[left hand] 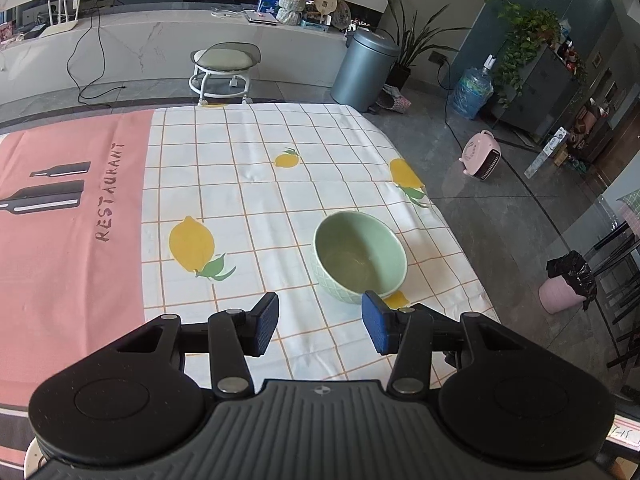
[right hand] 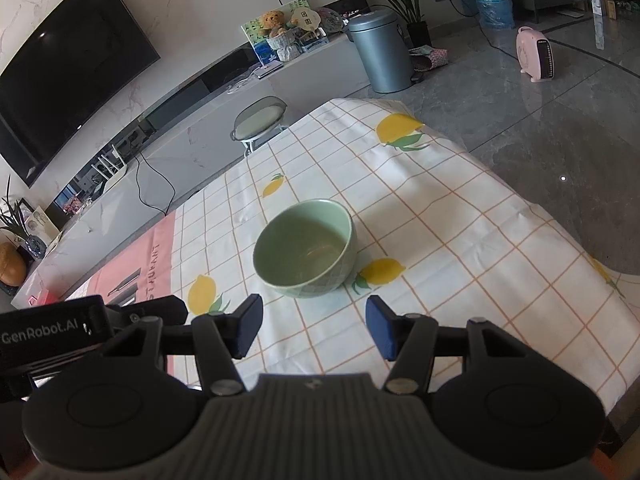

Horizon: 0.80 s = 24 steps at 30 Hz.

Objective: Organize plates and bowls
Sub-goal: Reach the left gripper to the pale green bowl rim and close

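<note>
**Both grippers closing in on the lone green bowl**

Lemon-printed checked tablecloth (left hand: pixel 248 184) covers the table, with a pink panel marked RESTAURANT at its left side and grey floor tiles beyond. One pale green ceramic bowl (left hand: pixel 360 256) stands upright and empty on the cloth, near the table's right edge in the left wrist view.

The left gripper (left hand: pixel 320 326) hovers just short of the bowl, its blue-padded fingers spread with nothing between them; its right pad overlaps the bowl's near rim in the picture, though contact cannot be judged. The right gripper (right hand: pixel 314 328) also stands spread and empty, the bowl lying ahead and centred between its fingers.

This looks like the approach to a first pick-up. Next, one gripper likely needs to straddle the rim and pinch the wall.

No plates or other bowls are visible; any stacking spot lies out of view.
</note>
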Tool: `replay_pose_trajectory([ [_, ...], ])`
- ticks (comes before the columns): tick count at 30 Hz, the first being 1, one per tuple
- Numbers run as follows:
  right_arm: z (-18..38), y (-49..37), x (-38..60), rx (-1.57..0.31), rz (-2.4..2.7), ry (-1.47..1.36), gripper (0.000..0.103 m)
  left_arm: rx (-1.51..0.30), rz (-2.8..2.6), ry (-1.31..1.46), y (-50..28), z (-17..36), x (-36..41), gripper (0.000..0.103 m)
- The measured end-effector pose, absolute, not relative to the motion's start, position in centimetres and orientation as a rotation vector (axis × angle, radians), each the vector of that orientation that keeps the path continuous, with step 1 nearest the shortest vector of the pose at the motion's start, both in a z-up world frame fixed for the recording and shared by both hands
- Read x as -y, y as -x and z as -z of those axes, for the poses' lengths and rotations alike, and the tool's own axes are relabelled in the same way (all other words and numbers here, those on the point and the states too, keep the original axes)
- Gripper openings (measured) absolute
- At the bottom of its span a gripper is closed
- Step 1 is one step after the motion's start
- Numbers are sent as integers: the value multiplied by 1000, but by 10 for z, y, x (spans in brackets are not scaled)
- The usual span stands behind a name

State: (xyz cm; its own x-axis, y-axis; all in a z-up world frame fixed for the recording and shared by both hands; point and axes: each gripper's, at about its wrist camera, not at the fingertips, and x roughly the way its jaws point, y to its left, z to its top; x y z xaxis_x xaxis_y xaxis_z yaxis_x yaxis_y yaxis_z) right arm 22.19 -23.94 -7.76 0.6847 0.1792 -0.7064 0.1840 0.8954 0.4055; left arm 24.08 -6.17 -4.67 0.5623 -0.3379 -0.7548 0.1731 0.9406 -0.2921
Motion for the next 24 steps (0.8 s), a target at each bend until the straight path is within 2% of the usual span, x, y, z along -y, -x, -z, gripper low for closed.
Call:
replay_pose_trajectory([
  [6, 86, -261, 248, -844, 15, -457, 56, -942, 305, 169, -272, 57, 77, 54],
  [12, 98, -294, 251, -870, 16, -431, 48, -973, 302, 171, -300, 71, 83, 54],
  [17, 111, -314, 252, -904, 9, -420, 31, -1013, 295, 150, -318, 86, 87, 54],
  [24, 125, -330, 252, -940, 22, -405, 20, -1076, 295, 158, -334, 104, 92, 41],
])
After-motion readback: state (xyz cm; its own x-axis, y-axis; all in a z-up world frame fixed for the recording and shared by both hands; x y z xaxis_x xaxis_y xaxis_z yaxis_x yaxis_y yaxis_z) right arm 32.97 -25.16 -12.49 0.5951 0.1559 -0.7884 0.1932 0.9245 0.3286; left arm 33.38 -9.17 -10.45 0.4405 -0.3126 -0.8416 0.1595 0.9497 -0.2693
